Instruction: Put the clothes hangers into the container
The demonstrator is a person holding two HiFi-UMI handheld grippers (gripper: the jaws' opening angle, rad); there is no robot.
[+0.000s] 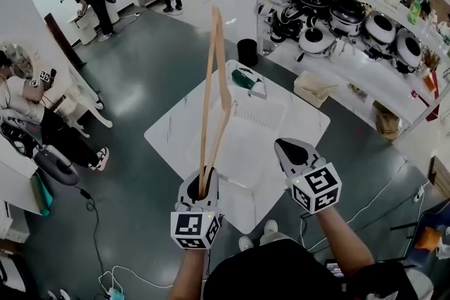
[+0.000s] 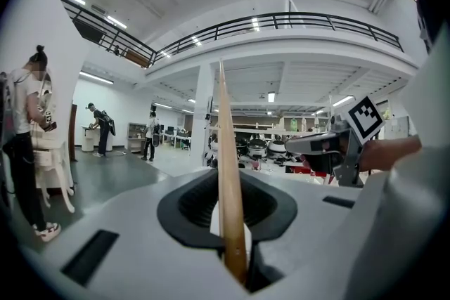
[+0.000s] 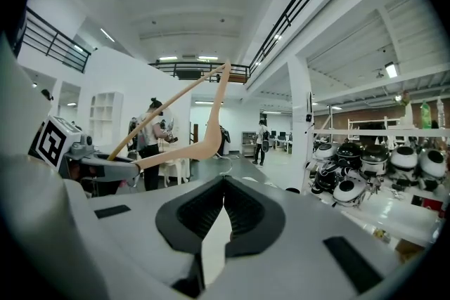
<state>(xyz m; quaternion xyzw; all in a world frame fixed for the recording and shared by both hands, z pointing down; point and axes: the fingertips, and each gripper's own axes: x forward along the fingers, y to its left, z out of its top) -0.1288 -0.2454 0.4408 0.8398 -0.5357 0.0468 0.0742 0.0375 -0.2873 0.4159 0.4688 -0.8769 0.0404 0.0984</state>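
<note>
Left gripper point(image 1: 202, 190) is pinching one end of the wooden hanger point(image 1: 214, 81), jaws clamped on the wood, and the hanger rears up and away from the person, long axis running out over the white table point(image 1: 169, 131). The white container point(image 1: 247, 151) sits just ahead and slightly right of that grip, under the hanger's far reach (so a tip forward and down looks like the way in). Right gripper point(image 1: 288, 148) hovers by the container's near right corner, jaws pressed together on nothing; the left does this job.
</note>
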